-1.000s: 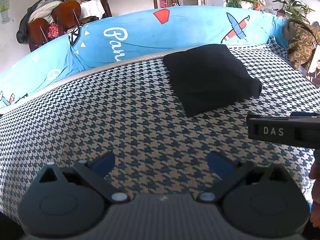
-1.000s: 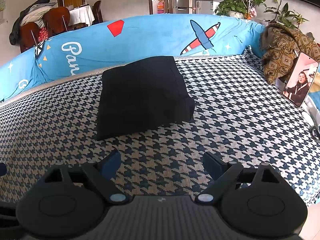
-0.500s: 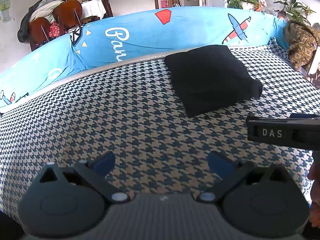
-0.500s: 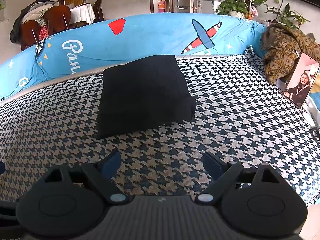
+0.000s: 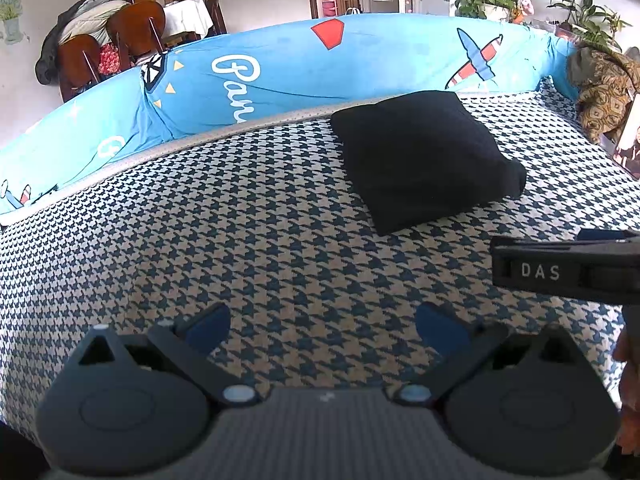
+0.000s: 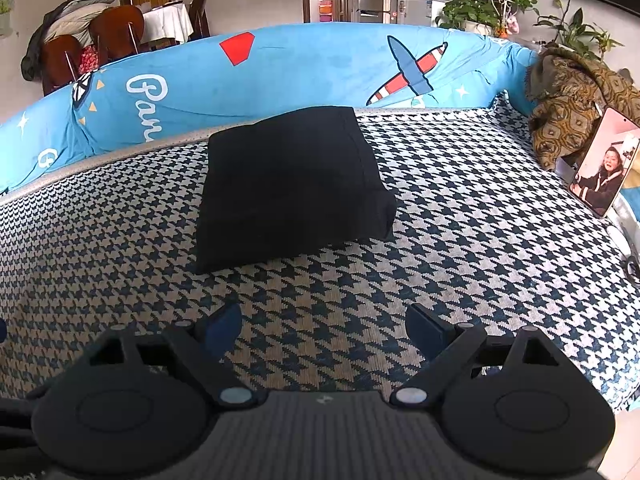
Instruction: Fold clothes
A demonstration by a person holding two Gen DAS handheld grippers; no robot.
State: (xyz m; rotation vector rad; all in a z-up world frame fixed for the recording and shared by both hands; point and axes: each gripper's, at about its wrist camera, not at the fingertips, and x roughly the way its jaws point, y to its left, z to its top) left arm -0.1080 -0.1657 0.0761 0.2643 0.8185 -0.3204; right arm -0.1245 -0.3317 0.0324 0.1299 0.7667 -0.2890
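While both claws, left claw point(image 5: 322, 326) and right claw point(image 6: 324, 330), hang open and empty over the sofa point(image 6: 460, 216), well short of it, the folded black garment point(image 6: 288, 184) lies near the blue backrest point(image 6: 304, 68). Soft, light, floppy stack; likely best pinched at the near edge corners.

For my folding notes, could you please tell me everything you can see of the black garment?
The black garment is folded into a thick, roughly rectangular bundle of soft, matte fabric, its layered edges showing at the near side. It lies flat on the houndstooth cover, near the blue backrest. Nothing else touches it; neither gripper reaches it.
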